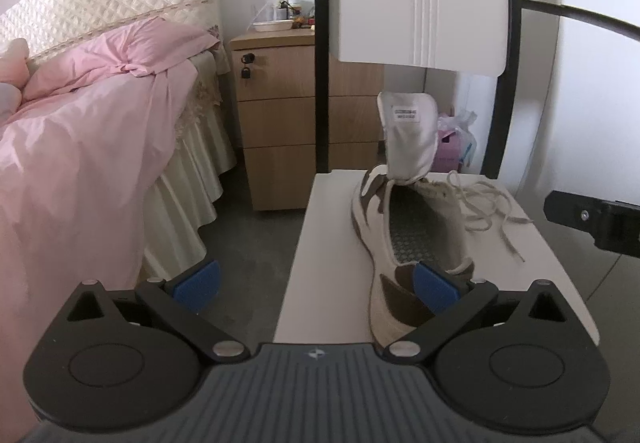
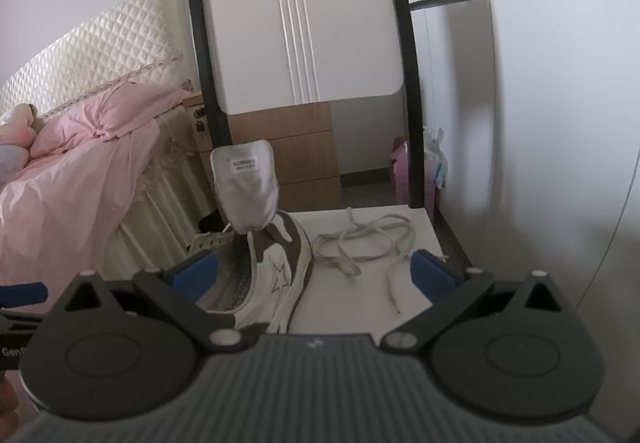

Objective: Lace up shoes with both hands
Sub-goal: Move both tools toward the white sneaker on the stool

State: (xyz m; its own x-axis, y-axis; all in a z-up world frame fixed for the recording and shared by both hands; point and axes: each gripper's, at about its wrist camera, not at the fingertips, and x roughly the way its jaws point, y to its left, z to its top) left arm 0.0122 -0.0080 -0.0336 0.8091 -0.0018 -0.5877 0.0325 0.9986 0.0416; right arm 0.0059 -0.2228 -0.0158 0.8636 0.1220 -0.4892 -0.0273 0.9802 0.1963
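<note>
1. Shoe [image 1: 404, 227]: on worktop [image 1: 320, 243], tongue upright.
2. Lace [image 2: 360, 243]: loose, right of shoe.
3. My left hand-held gripper [image 1: 316, 283] and right hand-held gripper [image 2: 314, 273]: spread, empty.
4. Advice: pinch the lace near its tip.

Bedroom, pink-quilted bed [image 1: 80, 115], wooden bedside cabinet [image 1: 280, 123]

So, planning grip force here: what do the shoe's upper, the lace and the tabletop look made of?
Shoe: off-white and brown panels with a matte sheen, probably synthetic leather, stitched star on the side. Lace: off-white flat woven cord, limp and looped, likely cotton or polyester. Tabletop: smooth, uniform white, probably laminate or painted board.
</note>
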